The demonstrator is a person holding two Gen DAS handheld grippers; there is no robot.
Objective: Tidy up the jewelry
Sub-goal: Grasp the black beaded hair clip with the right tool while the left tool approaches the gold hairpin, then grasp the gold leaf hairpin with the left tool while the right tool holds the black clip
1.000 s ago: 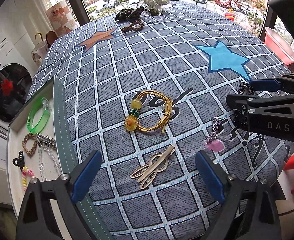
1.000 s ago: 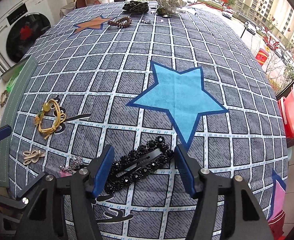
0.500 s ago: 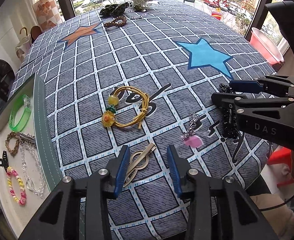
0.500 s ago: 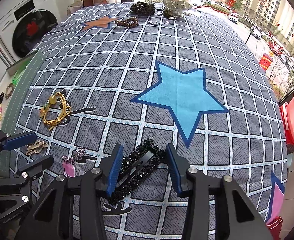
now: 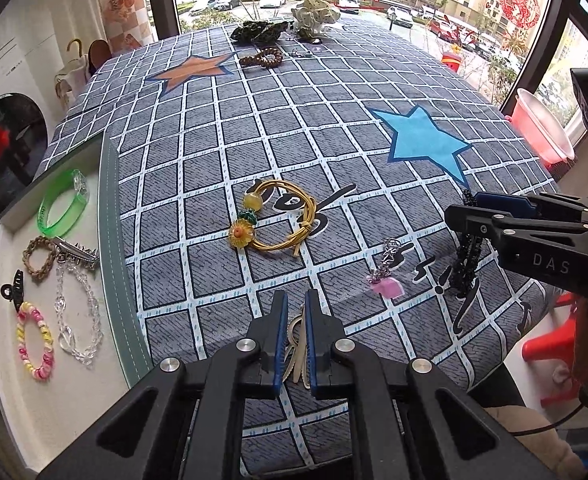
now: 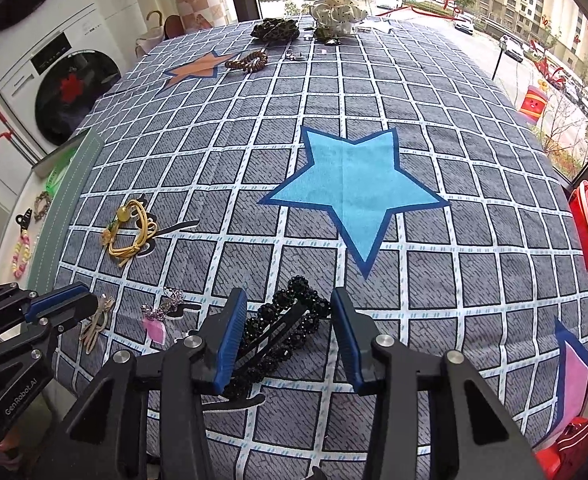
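Now the left gripper (image 5: 295,316) has its fingers clenched on the gold hair clip (image 5: 297,350), which lies flat on the desk (image 5: 221,128) right between them; they have just been closing on it. It looks thin, stiff and light, probably metal and a little slippery, so a hold across its narrow middle seems wise, since a grip near one tip might let it swing or slide out. The right gripper (image 6: 289,320) straddles the black beaded clip (image 6: 283,330), whose length runs slantwise between the fingers; its left finger seems to touch the beads, the right one stands apart, so the clip is not yet squeezed. That clip looks rigid but knobbly, and the beads could chip; its flat central bar seems the safest place. Left of the left fingers waits the tray (image 5: 111,216), already carrying bracelets
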